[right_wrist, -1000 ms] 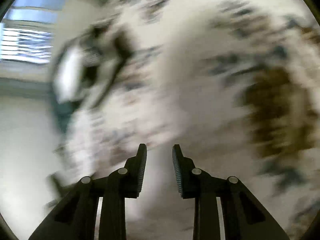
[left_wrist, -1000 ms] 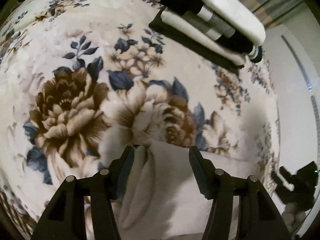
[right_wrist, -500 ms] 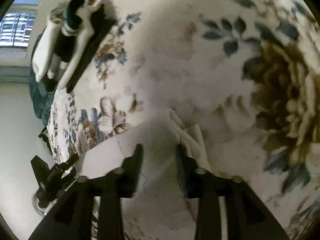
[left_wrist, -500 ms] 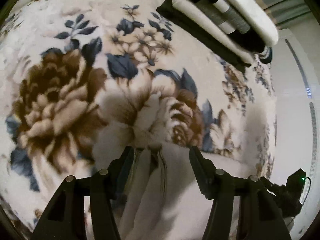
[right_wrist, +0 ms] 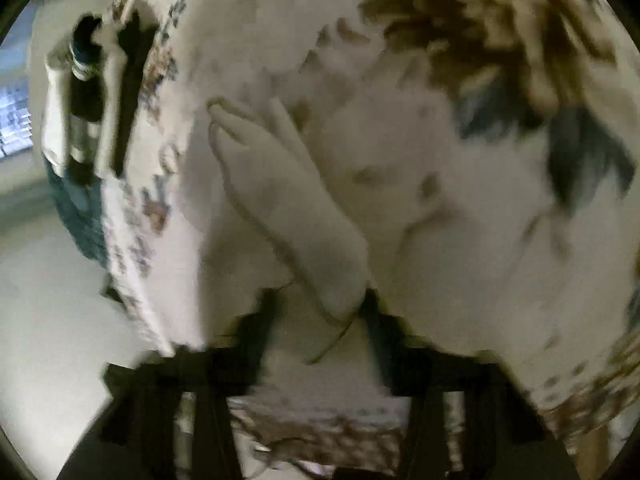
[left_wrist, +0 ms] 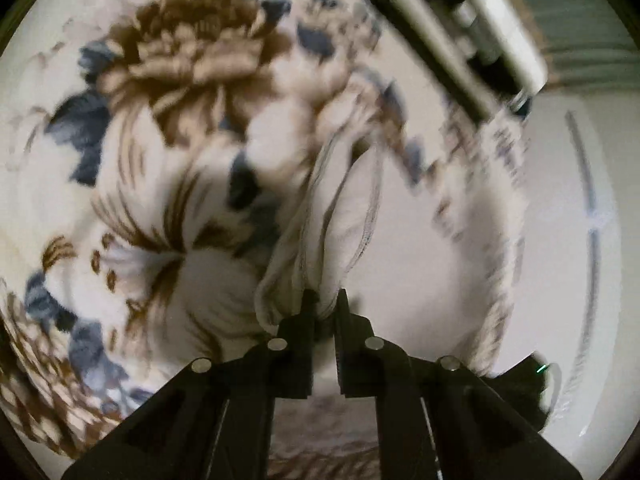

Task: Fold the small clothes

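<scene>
A small white garment (left_wrist: 340, 216) lies bunched on a floral blanket (left_wrist: 160, 120). My left gripper (left_wrist: 324, 304) is shut on its near edge, and the folds run away from the fingertips. In the right wrist view the same white garment (right_wrist: 288, 200) reaches down between my right gripper's (right_wrist: 320, 308) fingers. That view is blurred. The right jaws stand apart on either side of the cloth.
A stack of folded clothes, white, grey and black, sits at the blanket's far edge (left_wrist: 472, 28) and shows in the right wrist view (right_wrist: 88, 92) at the left. The pale floor (right_wrist: 48, 280) lies beyond the bed's edge.
My left gripper has closed on the white garment and swung, blurring the view. My right gripper has moved in close, and the cloth now sits between its fingers.
</scene>
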Tool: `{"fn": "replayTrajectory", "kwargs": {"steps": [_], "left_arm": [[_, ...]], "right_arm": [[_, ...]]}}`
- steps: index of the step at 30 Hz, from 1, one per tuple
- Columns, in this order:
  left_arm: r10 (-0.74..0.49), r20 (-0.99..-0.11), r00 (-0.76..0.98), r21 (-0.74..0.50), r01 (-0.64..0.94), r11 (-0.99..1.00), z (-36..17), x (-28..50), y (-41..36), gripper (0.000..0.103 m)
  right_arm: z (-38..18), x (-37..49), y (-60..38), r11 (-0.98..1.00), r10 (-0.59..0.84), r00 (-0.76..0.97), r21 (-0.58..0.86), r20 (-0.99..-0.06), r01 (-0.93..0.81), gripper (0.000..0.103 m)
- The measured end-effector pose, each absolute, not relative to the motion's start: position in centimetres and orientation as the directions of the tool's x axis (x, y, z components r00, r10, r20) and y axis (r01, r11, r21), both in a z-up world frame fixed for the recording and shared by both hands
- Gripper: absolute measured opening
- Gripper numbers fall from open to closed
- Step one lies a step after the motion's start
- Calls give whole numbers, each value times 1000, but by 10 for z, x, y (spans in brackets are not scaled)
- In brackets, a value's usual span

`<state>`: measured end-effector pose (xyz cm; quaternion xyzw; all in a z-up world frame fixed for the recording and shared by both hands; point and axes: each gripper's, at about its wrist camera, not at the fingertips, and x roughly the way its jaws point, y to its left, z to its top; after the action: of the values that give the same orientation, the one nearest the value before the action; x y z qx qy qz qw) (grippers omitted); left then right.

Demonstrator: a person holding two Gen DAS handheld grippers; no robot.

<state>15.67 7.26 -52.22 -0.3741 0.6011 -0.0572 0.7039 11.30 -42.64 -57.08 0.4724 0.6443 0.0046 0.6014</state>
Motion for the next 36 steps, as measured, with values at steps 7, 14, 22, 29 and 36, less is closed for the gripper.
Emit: {"fn": "replayTrajectory", "kwargs": {"steps": [7,14,22,29,36], "left_arm": [[-565,-801,199,-589,-430,684,-538,152,88,11],[-538,-808,243,-590,-348,729,-519,159,97,64],[-673,-720,172,-692,-260,674,-579,227,65,64],[-679,-715,164,-699,-189,690,-585,235,40,56],[-666,-718,203,-695,-182,695,-560,227,44,19]], "right_arm": [[-571,96,-439,576,578,123,510,-807,638,6],[-547,115,-441,654,528,146,510,-836,559,68],[-603,170,-435,569,705,149,678,-693,465,78],[-622,193,-404,499,803,111,762,-586,414,79],[-610,195,-383,547,764,127,740,-632,391,25]]}}
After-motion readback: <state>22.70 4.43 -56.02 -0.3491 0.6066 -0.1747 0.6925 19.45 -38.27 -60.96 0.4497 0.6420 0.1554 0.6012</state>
